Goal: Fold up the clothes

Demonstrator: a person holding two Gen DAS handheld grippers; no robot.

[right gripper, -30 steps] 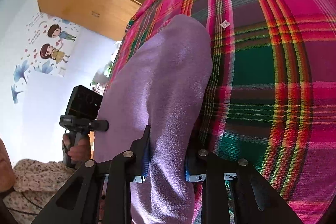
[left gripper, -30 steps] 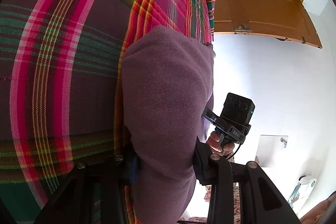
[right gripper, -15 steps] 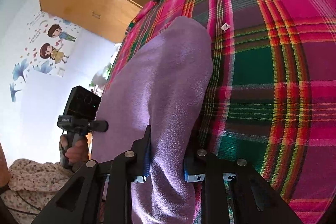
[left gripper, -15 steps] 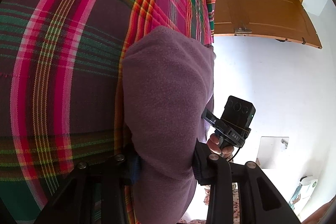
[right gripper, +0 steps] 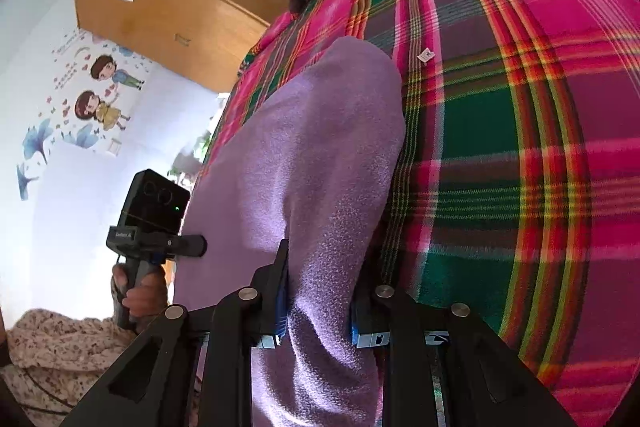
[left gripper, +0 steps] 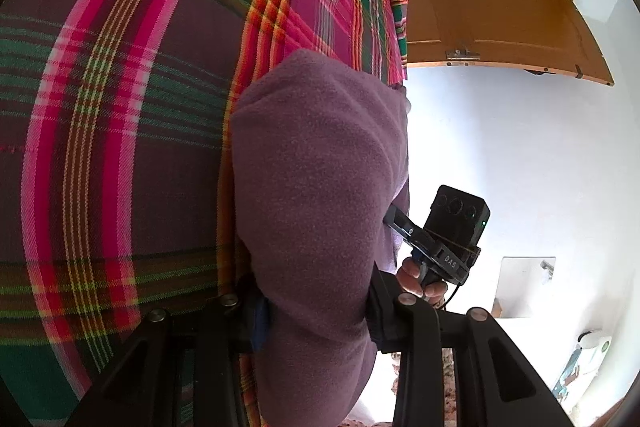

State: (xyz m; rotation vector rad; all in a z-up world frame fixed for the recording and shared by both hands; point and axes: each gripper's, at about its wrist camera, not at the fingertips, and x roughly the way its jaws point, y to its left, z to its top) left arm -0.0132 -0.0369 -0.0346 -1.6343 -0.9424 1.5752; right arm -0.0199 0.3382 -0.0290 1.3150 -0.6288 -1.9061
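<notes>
White walls and a wooden door (left gripper: 492,27) fill the upper right of the left wrist view, while the right wrist view shows a cartoon wall sticker (right gripper: 100,87) at its left and a wooden cabinet (right gripper: 168,15) at upper left. Pink-and-green plaid cloth (left gripper: 120,107) (right gripper: 520,147) covers the rest of both frames. At bottom centre of each view, the purple fleece garment (left gripper: 316,207) (right gripper: 304,187) lies against the plaid, with the left gripper (left gripper: 316,311) and right gripper (right gripper: 320,323) each having its jaws clamped on a bunched fold of it.
</notes>
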